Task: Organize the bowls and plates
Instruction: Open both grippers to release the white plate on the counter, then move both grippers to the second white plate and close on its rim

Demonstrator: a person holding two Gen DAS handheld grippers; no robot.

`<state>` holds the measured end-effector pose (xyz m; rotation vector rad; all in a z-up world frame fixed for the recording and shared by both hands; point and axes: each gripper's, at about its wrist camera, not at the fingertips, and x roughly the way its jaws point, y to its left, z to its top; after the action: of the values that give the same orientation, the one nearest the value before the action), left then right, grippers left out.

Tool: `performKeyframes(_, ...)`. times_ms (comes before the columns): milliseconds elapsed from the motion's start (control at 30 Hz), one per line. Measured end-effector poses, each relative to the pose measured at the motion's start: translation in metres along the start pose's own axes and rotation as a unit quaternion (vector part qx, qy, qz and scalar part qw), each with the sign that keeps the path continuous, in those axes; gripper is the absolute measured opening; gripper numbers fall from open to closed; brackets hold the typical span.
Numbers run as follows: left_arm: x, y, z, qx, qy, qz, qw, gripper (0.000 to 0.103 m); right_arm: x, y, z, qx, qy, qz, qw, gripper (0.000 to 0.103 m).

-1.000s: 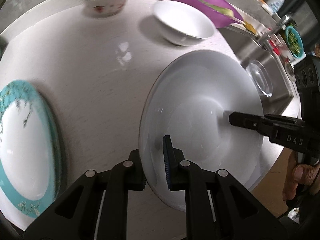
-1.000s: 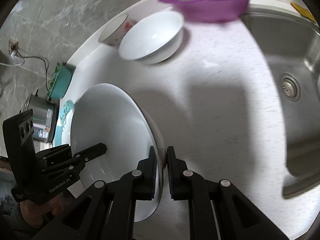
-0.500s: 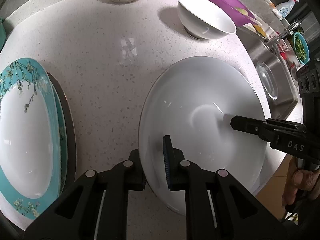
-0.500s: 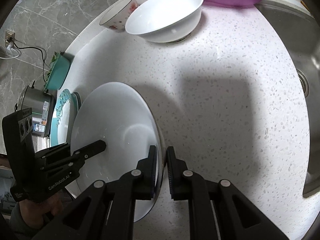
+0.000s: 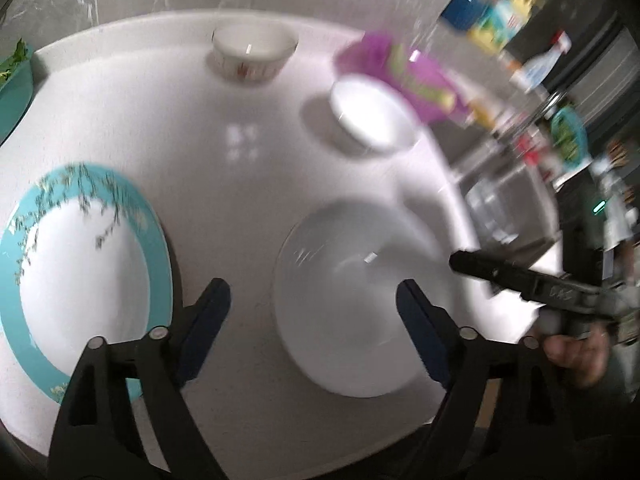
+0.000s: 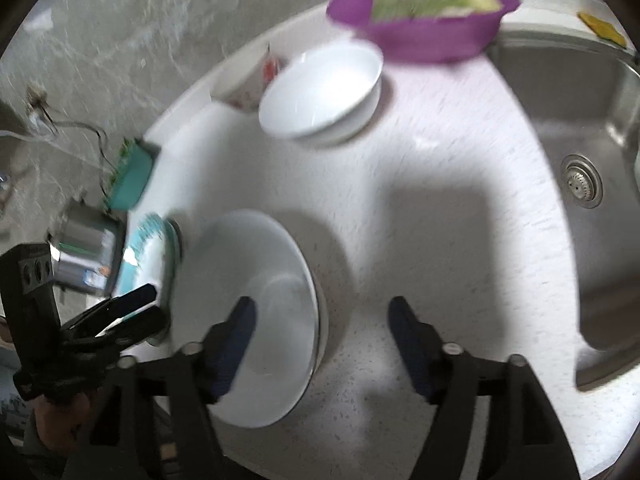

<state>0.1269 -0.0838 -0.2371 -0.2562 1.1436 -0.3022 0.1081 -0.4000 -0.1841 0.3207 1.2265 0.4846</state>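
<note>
- The white plate (image 5: 352, 304) lies on the counter (image 5: 240, 184), between the spread jaws of the left gripper (image 5: 312, 304); nothing is gripped.
- The right gripper (image 6: 320, 320) also gapes, its left finger over the plate's rim.
- A teal-rimmed plate (image 5: 80, 280) sits outside the left jaw.
- Ahead are a white bowl (image 6: 320, 92), a patterned bowl (image 5: 254, 56) and a purple basin (image 6: 424, 20) holding greens.
- The sink (image 6: 580, 160) lies to the right.

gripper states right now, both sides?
Left gripper: open, holding nothing; the white plate lies on the counter between its fingers.
Right gripper: open, holding nothing; one finger hangs over that plate.
</note>
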Motion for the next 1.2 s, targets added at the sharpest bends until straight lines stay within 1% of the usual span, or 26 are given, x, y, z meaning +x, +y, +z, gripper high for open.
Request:
performKeyframes(33,-0.007,0.000,0.005,-0.001,-0.004,-0.006,1.0000,0.103,-0.011,-0.008,0.001,0.010,-0.013,0.007,1.000,0.090)
performKeyframes(67,-0.013,0.001,0.012,-0.004,-0.010,-0.006,0.9999,0.103,-0.017,-0.013,0.002,0.015,-0.019,0.012,1.000,0.090)
performKeyframes(100,-0.018,0.002,0.020,-0.006,-0.017,0.005,0.9998,0.103,-0.027,-0.023,0.004,0.024,-0.027,0.019,0.999,0.094)
performKeyframes(133,-0.020,0.003,0.024,-0.005,-0.022,0.012,0.9997,0.103,-0.034,-0.031,0.008,0.032,-0.034,0.021,0.999,0.103)
performKeyframes(233,-0.021,-0.001,0.045,0.011,-0.032,0.029,0.9990,0.103,-0.050,-0.050,0.021,0.051,-0.059,0.026,0.997,0.103)
performKeyframes(300,-0.018,-0.011,0.061,0.046,-0.036,0.038,0.9976,0.103,-0.059,-0.062,0.035,0.067,-0.075,0.023,0.995,0.103)
performKeyframes(333,-0.015,-0.014,0.069,0.054,-0.034,0.041,0.9971,0.103,-0.063,-0.066,0.044,0.078,-0.084,0.026,0.993,0.103)
performKeyframes(400,-0.003,-0.021,0.096,0.074,-0.028,0.048,0.9957,0.103,-0.065,-0.070,0.060,0.094,-0.093,0.040,0.990,0.103)
performKeyframes(500,0.016,-0.019,0.132,0.080,-0.012,0.052,0.9954,0.103,-0.065,-0.065,0.079,0.092,-0.106,0.036,0.990,0.103)
performKeyframes(533,0.023,-0.018,0.142,0.079,-0.004,0.050,0.9956,0.103,-0.063,-0.061,0.083,0.089,-0.106,0.032,0.990,0.103)
performKeyframes(567,0.037,-0.017,0.156,0.078,0.022,0.048,0.9955,0.103,-0.059,-0.057,0.087,0.092,-0.105,0.030,0.990,0.103)
performKeyframes(600,0.043,-0.016,0.164,0.077,0.033,0.045,0.9954,0.103,-0.055,-0.054,0.089,0.096,-0.102,0.030,0.990,0.103)
performKeyframes(633,0.055,-0.017,0.175,0.077,0.053,0.040,0.9948,0.103,-0.049,-0.051,0.092,0.100,-0.099,0.031,0.990,0.103)
performKeyframes(700,0.078,-0.018,0.191,0.091,0.073,0.045,0.9921,0.103,-0.037,-0.046,0.096,0.105,-0.096,0.022,0.990,0.103)
performKeyframes(767,0.101,-0.018,0.198,0.100,0.096,0.054,0.9889,0.103,-0.020,-0.043,0.101,0.118,-0.089,0.019,0.989,0.103)
performKeyframes(833,0.122,-0.017,0.207,0.106,0.115,0.044,0.9867,0.103,-0.005,-0.040,0.107,0.121,-0.081,0.010,0.989,0.099)
performKeyframes(867,0.136,-0.017,0.211,0.116,0.124,0.051,0.9841,0.103,0.004,-0.039,0.109,0.124,-0.079,0.005,0.989,0.099)
performKeyframes(967,0.160,-0.019,0.213,0.134,0.137,0.061,0.9795,0.103,0.023,-0.041,0.112,0.137,-0.072,0.003,0.988,0.094)
performKeyframes(1067,0.178,-0.020,0.217,0.144,0.146,0.051,0.9774,0.103,0.035,-0.047,0.114,0.149,-0.068,-0.004,0.987,0.094)
performKeyframes(1167,0.193,-0.023,0.221,0.155,0.149,0.053,0.9752,0.102,0.046,-0.054,0.117,0.163,-0.062,-0.013,0.985,0.090)
performKeyframes(1200,0.197,-0.025,0.221,0.161,0.148,0.057,0.9741,0.102,0.049,-0.057,0.117,0.166,-0.059,-0.013,0.984,0.085)
